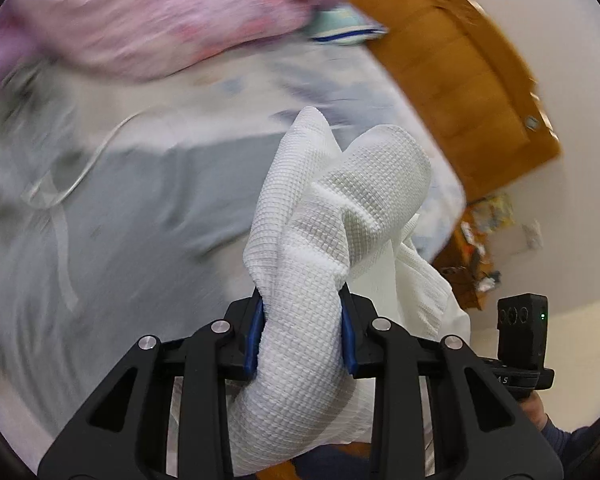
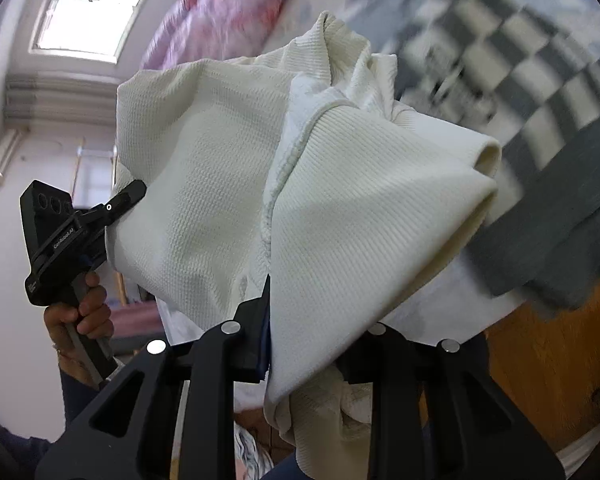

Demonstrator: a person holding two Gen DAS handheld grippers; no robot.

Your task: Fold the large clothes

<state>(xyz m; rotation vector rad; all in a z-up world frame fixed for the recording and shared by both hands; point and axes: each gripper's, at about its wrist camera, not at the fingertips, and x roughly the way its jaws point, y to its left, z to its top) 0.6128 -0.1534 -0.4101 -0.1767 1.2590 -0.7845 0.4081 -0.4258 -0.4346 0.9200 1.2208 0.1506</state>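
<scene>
A white waffle-knit garment (image 1: 316, 240) is bunched between the blue pads of my left gripper (image 1: 302, 332), which is shut on it and holds it up above the bed. In the right wrist view the same white garment (image 2: 340, 208) hangs in folds, with my right gripper (image 2: 300, 336) shut on it; its right finger is hidden by cloth. The left gripper (image 2: 112, 208) also shows there at the left, held in a hand and clamped on the garment's far edge. The right gripper's body (image 1: 520, 336) shows at the right of the left wrist view.
A grey garment with a white drawstring (image 1: 100, 208) lies on the bed. A pink quilt (image 1: 152, 20) is piled at the back. A wooden headboard (image 1: 460, 80) borders the bed. A black-and-white checkered cloth (image 2: 520, 52) and a dark grey garment (image 2: 560, 208) lie nearby. A window (image 2: 92, 4) is behind.
</scene>
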